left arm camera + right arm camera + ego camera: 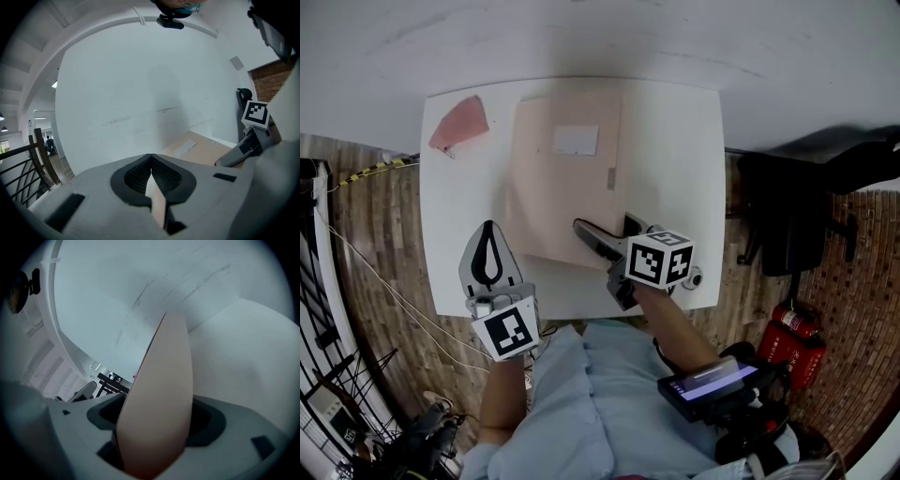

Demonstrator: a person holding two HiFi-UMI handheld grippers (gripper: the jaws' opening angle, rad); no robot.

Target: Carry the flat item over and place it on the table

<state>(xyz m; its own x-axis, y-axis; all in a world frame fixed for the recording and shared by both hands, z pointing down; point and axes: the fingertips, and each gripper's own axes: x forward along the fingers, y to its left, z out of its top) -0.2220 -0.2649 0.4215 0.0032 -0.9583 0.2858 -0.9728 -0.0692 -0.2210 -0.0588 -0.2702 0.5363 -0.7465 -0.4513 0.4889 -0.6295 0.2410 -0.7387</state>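
The flat beige cardboard sheet (562, 178) with a white label lies on the white table (675, 150). My right gripper (605, 239) reaches over the sheet's near right edge. In the right gripper view the sheet (164, 394) stands edge-on between the jaws of my right gripper (157, 404), with dark gaps on both sides, so the pads are off it and the gripper is open. My left gripper (490, 258) hovers over the table's near left part, beside the sheet, shut with nothing held. From my left gripper (151, 157) the sheet (201, 150) shows ahead to the right.
A crumpled pink cloth (459, 124) lies at the table's far left corner. A black chair (787, 216) and a red fire extinguisher (792, 337) stand on the wood floor to the right. Cables run along the floor on the left. A white wall is behind the table.
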